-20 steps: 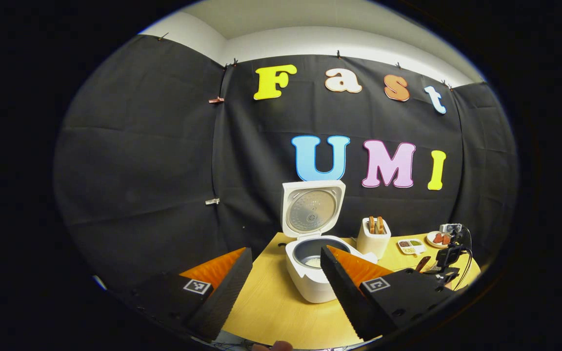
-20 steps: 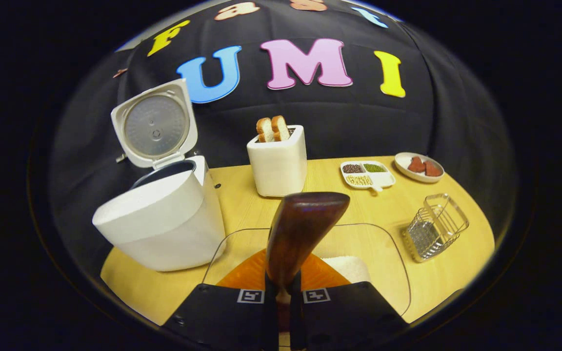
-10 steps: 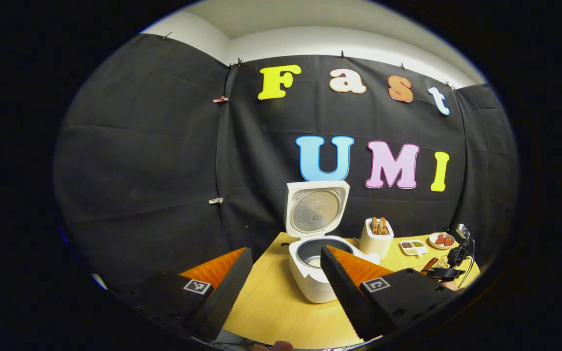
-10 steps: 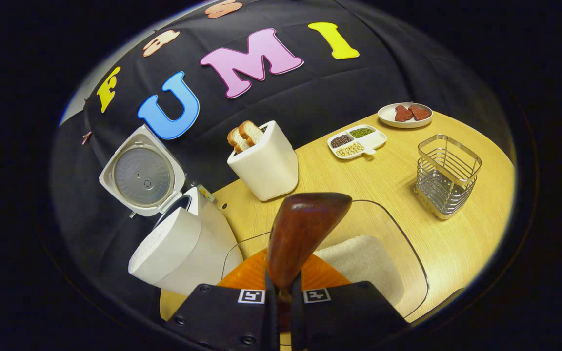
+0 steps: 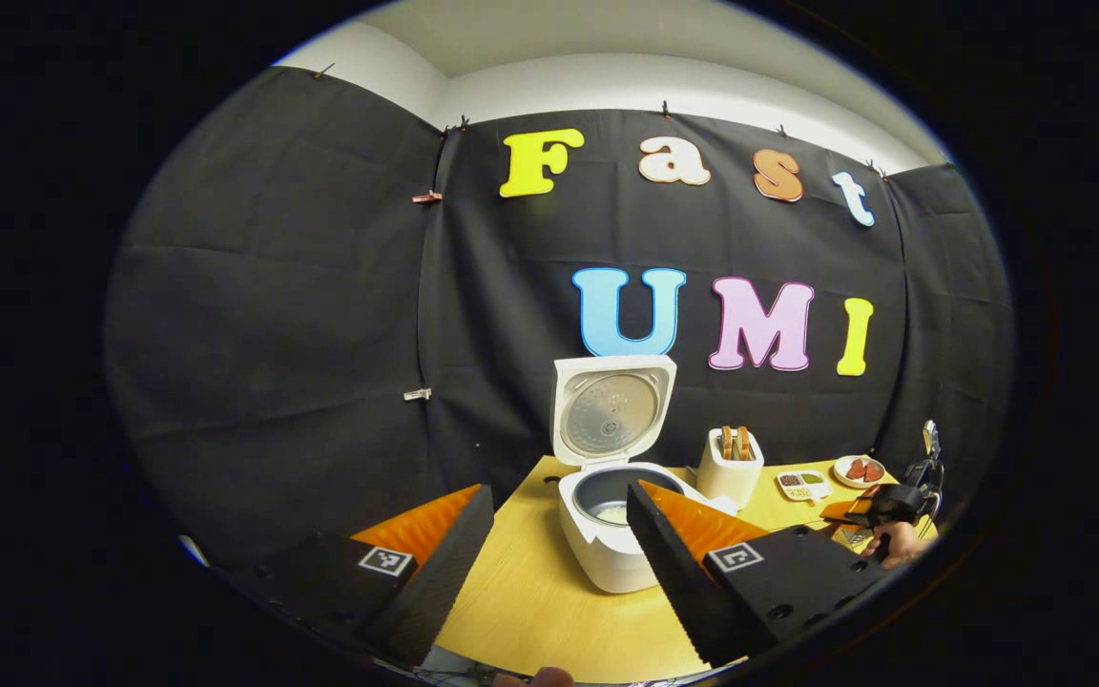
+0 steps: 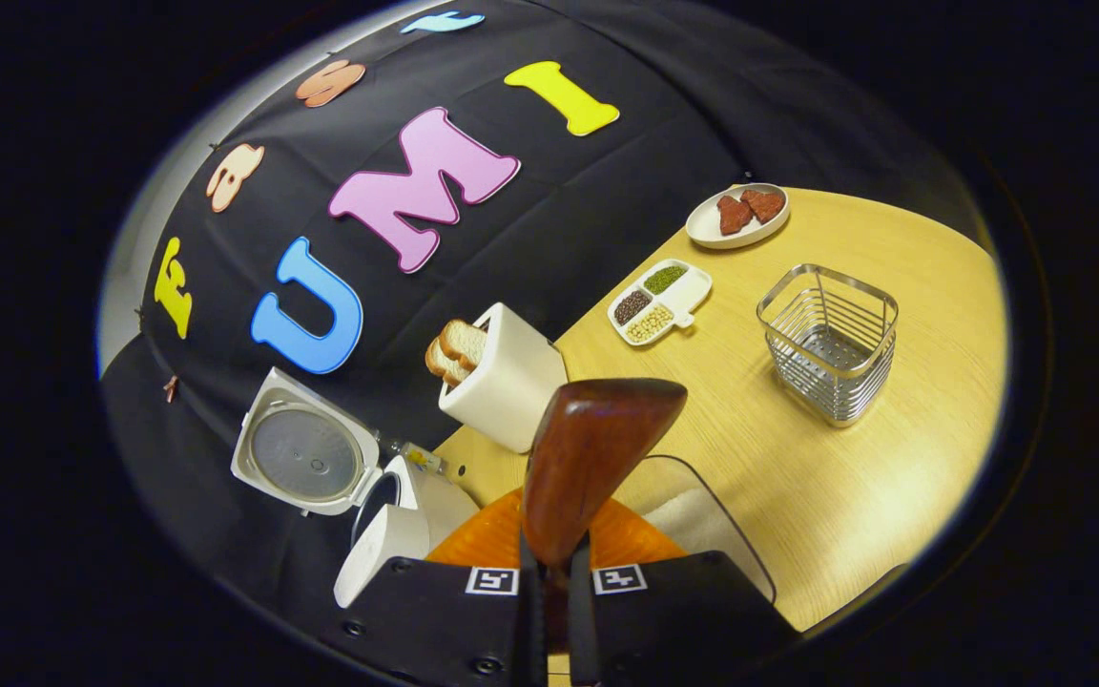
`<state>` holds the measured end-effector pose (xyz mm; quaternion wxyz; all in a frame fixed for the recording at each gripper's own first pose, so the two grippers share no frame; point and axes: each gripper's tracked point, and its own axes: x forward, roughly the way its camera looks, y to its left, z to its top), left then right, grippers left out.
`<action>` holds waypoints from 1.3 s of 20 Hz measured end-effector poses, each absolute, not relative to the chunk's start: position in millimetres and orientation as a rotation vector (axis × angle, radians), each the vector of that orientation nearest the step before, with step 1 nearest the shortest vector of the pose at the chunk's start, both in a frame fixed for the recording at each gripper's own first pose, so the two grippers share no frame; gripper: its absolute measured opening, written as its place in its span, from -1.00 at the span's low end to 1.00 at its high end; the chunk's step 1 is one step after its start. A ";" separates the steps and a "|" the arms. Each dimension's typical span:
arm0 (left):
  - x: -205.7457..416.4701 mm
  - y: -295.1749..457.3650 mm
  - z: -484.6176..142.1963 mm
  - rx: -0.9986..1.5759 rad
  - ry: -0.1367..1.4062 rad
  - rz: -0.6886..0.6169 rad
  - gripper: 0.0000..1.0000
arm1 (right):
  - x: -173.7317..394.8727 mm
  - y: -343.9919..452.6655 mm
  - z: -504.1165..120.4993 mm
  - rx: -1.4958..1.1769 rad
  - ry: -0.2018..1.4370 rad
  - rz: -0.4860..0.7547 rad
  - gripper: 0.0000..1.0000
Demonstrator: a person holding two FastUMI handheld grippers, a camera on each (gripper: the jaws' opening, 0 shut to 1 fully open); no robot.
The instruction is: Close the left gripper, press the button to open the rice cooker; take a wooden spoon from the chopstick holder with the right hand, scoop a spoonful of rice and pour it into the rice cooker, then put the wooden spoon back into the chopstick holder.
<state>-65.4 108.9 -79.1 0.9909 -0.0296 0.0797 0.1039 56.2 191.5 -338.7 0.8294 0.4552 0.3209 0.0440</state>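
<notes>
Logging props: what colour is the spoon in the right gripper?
Dark reddish-brown wooden spoon, clearest in the right gripper view.

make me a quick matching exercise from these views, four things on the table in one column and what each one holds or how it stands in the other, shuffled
Things:
1. rice cooker
2. wire chopstick holder
3. toaster
4. wooden spoon

States:
A. bread slices sticking out of the top
B. gripped by the right gripper
C. lid standing open
D. nothing inside it

Pairs: 1-C, 2-D, 3-A, 4-B
</notes>
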 end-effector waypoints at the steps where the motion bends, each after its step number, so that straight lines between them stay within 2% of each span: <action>1: -65.8 107.8 -79.5 -0.061 0.160 0.205 0.93 | 56.8 185.7 -334.6 0.983 0.676 0.086 -0.73; 8: -60.6 100.9 -80.5 -0.081 0.155 0.175 0.93 | 67.6 164.7 -299.9 1.087 0.653 0.059 -0.73; 15: -57.4 104.8 -82.5 -0.045 0.158 0.155 0.94 | 92.1 175.8 -217.4 1.173 0.585 0.094 -0.73; 26: -52.6 116.5 -96.9 -0.091 0.181 0.150 0.94 | 141.0 275.7 -118.0 1.264 0.544 0.173 -0.73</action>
